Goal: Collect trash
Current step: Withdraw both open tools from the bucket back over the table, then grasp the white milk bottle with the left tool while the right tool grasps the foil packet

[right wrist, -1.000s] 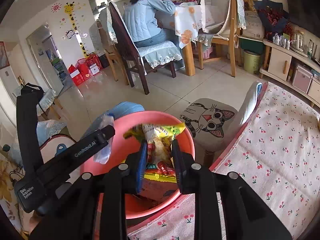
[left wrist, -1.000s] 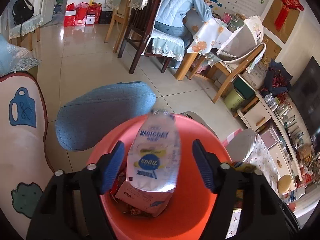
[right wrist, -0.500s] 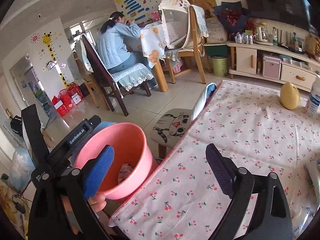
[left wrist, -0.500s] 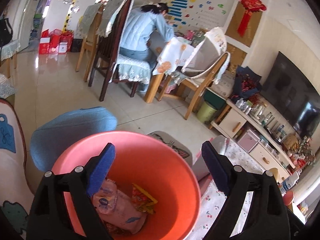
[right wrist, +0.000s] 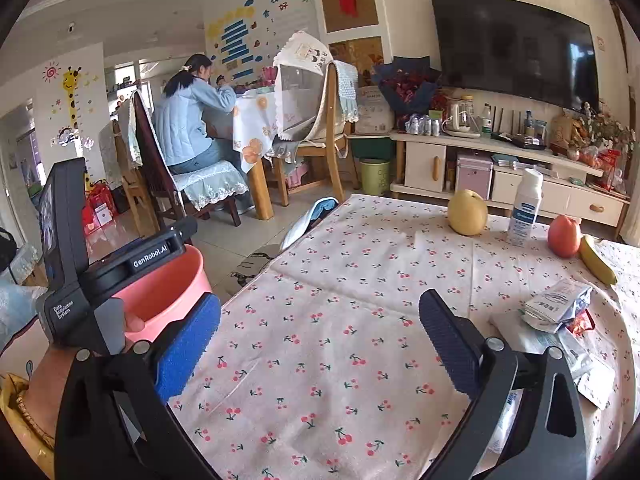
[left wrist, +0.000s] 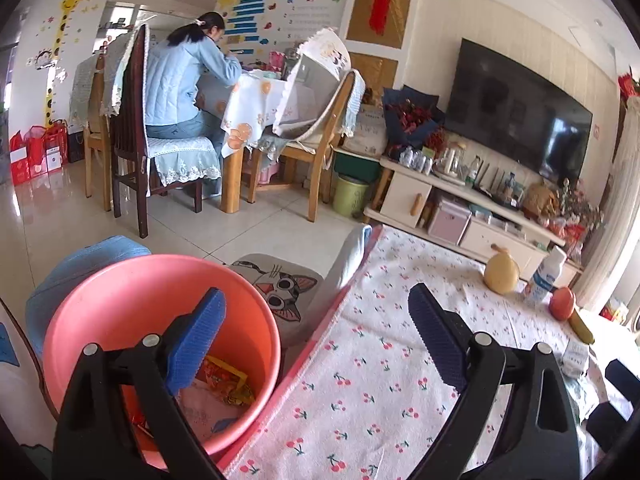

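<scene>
Where it shows, left tool (right wrist: 100, 280) reads "GenRobot.AI"

Bucket (left wrist: 120, 300) looks like smooth, slightly glossy pink plastic; beside it the tablecloth (right wrist: 340, 340) is matt cherry-print cloth, and the wrappers (right wrist: 556, 308) on it are crinkly and shiny.

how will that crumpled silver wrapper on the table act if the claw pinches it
The silver wrapper looks creased and flattened, so it is probably light and floppy and would crush. Its shiny foil may slip between the pads.

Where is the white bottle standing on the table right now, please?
In the right wrist view, the white bottle stands upright at the table's far right, between the pear and the apple.
</scene>
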### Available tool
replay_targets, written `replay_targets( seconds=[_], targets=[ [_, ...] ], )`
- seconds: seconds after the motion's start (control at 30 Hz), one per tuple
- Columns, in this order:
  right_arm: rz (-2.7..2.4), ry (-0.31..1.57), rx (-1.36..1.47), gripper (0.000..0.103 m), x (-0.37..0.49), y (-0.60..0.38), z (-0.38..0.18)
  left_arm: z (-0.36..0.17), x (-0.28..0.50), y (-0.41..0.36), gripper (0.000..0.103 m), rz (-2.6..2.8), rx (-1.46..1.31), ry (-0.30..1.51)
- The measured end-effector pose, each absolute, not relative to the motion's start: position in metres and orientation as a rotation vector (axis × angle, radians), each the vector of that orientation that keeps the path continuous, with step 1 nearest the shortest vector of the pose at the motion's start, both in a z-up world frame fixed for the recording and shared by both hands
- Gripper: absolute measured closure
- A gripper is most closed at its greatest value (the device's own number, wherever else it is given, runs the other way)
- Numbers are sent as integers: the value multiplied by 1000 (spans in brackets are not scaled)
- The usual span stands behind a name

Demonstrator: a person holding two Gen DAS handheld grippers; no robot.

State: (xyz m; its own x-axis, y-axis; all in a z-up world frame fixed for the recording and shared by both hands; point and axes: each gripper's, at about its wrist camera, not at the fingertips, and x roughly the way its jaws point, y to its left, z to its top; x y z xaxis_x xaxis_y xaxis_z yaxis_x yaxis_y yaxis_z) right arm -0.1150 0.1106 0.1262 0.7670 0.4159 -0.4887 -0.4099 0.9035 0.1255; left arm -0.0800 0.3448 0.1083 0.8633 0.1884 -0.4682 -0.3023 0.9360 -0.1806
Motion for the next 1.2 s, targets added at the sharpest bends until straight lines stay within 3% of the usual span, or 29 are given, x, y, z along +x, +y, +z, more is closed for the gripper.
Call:
replay_targets(
  seconds=[0.57, 1.2],
  targets=[
    [341, 543, 73, 5, -123, 0, 124, 97, -99, 220, 10, 14, -3, 539],
    [191, 536, 176, 5, -122, -126, 127, 74, -124, 120, 10, -234, -138, 708]
  ],
)
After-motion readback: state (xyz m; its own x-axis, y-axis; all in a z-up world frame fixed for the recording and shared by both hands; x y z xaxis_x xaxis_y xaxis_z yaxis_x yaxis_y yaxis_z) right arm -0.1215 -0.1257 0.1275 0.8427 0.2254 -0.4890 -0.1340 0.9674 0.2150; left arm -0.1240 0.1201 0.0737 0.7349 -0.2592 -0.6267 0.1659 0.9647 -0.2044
